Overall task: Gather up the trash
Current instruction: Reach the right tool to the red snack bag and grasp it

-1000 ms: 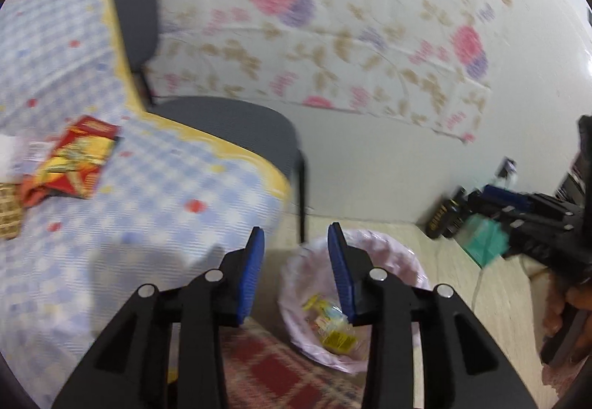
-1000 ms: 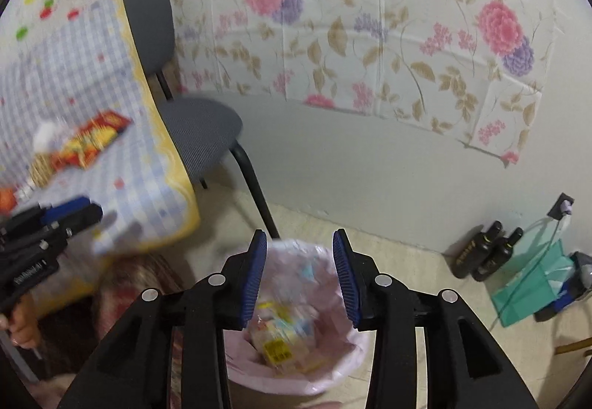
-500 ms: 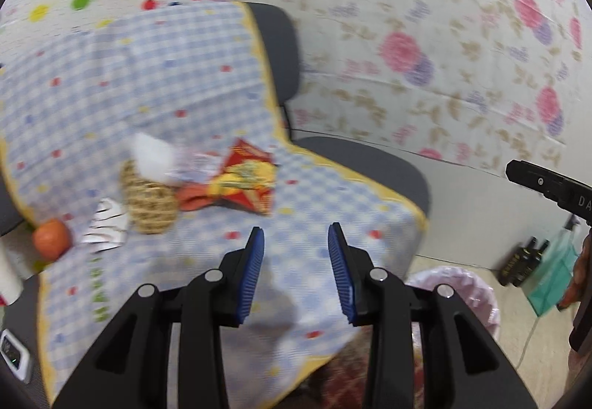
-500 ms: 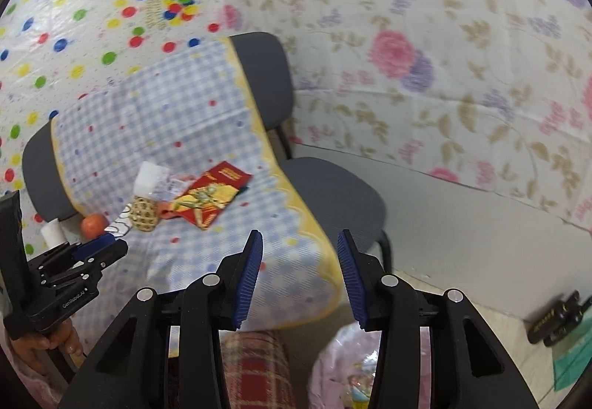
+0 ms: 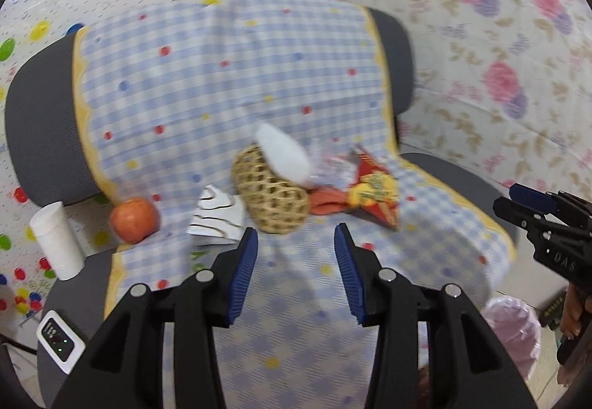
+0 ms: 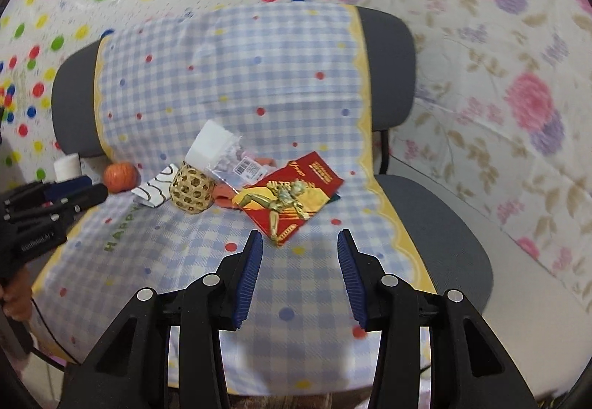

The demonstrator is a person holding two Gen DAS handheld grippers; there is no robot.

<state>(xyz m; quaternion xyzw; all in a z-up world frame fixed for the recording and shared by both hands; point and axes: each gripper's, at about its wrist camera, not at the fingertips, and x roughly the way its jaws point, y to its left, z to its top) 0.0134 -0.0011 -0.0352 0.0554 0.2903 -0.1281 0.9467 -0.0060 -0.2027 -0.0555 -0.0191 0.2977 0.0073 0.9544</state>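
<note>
On the blue checked cloth [image 6: 259, 76] lies a small pile: a red and yellow snack wrapper [image 6: 292, 194] [image 5: 373, 194], a clear plastic wrapper with a white card [image 6: 222, 154] [image 5: 285, 154], a white striped wrapper [image 6: 155, 189] [image 5: 216, 213] and a woven ball [image 6: 192, 191] [image 5: 272, 194]. My left gripper [image 5: 296, 242] hovers just short of the woven ball. Its jaws are opening, with nothing between them. My right gripper [image 6: 299, 242] is open and empty just short of the snack wrapper. Each gripper shows at the edge of the other's view, the left gripper [image 6: 74, 194] and the right gripper [image 5: 525, 202].
An orange fruit [image 5: 134, 219] and a white paper roll [image 5: 57, 240] sit at the left of the pile. The cloth covers two grey chairs [image 6: 444, 224] against papered walls. A pink-lined bin [image 5: 514, 331] stands on the floor at lower right. A small white device [image 5: 59, 338] lies at lower left.
Both grippers have swung away from the pink-lined bin and up to face the cloth-covered chairs. The trash pile now lies just ahead of the fingers. Both pairs of jaws stand slightly wider.
</note>
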